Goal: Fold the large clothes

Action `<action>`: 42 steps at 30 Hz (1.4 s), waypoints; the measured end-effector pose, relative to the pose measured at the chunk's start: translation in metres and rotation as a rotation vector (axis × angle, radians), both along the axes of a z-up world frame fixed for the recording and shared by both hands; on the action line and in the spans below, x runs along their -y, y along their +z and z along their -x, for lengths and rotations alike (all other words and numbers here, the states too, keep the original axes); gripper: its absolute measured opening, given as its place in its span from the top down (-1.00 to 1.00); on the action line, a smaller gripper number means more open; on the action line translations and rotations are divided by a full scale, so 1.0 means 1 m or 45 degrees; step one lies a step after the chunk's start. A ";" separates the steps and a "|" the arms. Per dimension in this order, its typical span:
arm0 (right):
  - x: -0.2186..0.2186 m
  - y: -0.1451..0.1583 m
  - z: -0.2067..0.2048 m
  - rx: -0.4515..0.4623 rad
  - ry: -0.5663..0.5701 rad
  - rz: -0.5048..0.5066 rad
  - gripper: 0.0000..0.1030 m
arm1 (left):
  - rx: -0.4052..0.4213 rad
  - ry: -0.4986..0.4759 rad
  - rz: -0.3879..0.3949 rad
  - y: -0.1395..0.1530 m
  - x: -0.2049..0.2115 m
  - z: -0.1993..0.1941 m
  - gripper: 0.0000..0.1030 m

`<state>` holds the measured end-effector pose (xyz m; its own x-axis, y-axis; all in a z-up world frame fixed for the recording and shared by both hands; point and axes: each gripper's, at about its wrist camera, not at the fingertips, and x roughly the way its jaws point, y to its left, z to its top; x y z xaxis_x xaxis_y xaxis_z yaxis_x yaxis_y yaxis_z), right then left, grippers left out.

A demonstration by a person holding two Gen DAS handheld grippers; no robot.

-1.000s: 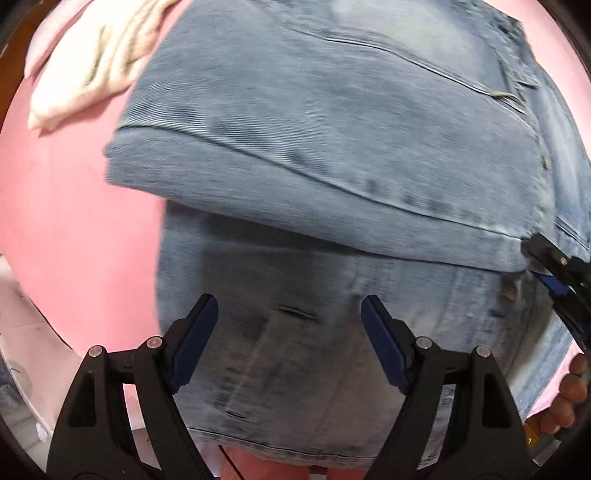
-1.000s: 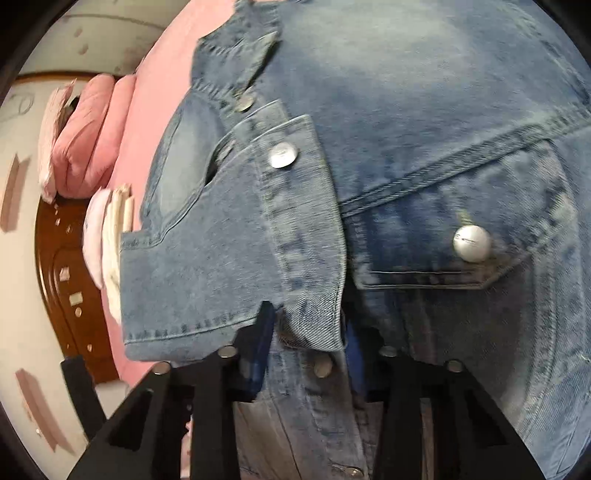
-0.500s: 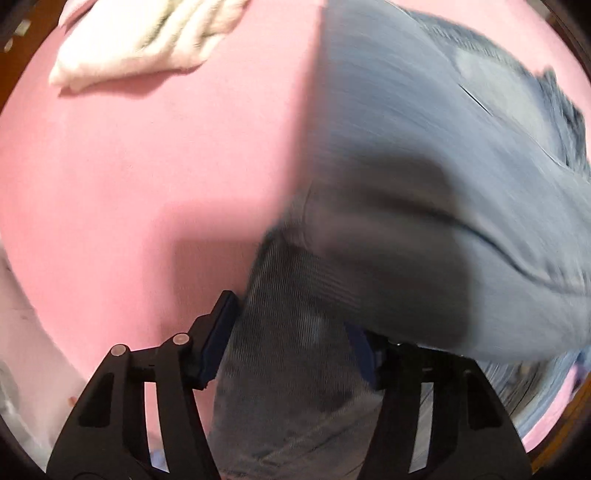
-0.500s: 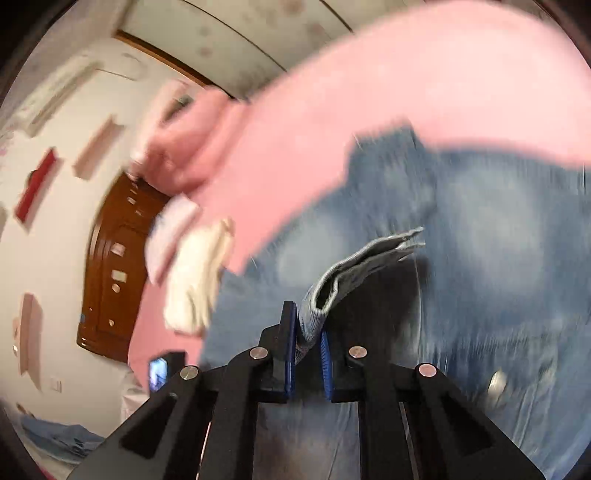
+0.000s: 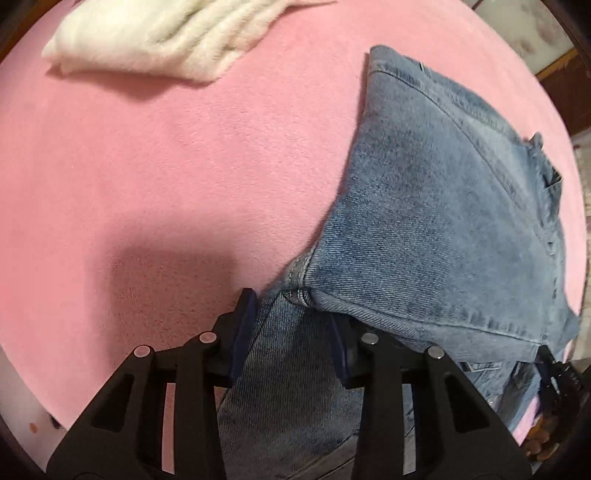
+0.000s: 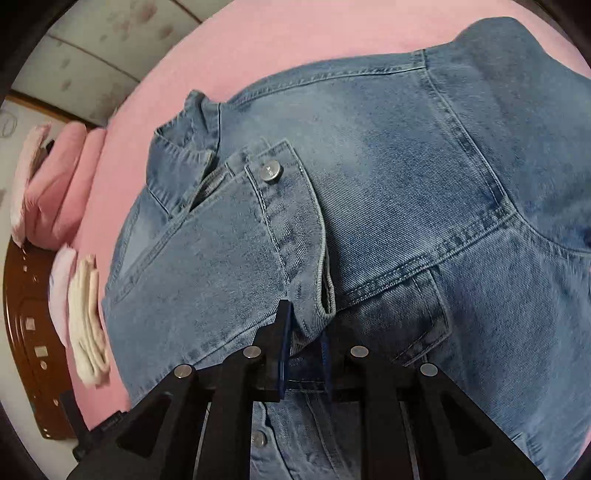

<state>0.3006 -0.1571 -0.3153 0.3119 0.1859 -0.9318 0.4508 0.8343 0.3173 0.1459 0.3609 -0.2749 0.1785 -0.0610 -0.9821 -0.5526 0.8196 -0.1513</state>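
While both jaws pinch denim, L gripper [image 5: 291,332] clamps a folded edge of the denim jacket [image 5: 443,221] & R gripper [image 6: 304,334] clamps a doubled button-placket edge near the jacket's front. Jacket lies part-folded on pink bed cover [image 5: 184,166], collar toward the far side w/ a metal button [image 6: 270,172] showing. White fluffy cloth [image 5: 166,33] sits well apart at the far edge, pink pillows [image 6: 55,184] beyond
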 end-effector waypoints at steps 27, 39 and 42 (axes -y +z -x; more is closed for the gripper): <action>-0.152 -0.038 0.035 0.044 0.485 -0.603 0.98 | 0.014 -0.137 0.260 0.052 0.094 0.021 0.82; 0.036 -0.012 0.052 0.166 0.227 -0.049 1.00 | -0.009 0.087 0.232 0.035 0.005 0.062 0.99; 0.014 0.015 0.048 0.293 0.245 0.078 0.98 | 0.013 0.047 0.156 0.056 0.028 0.061 0.99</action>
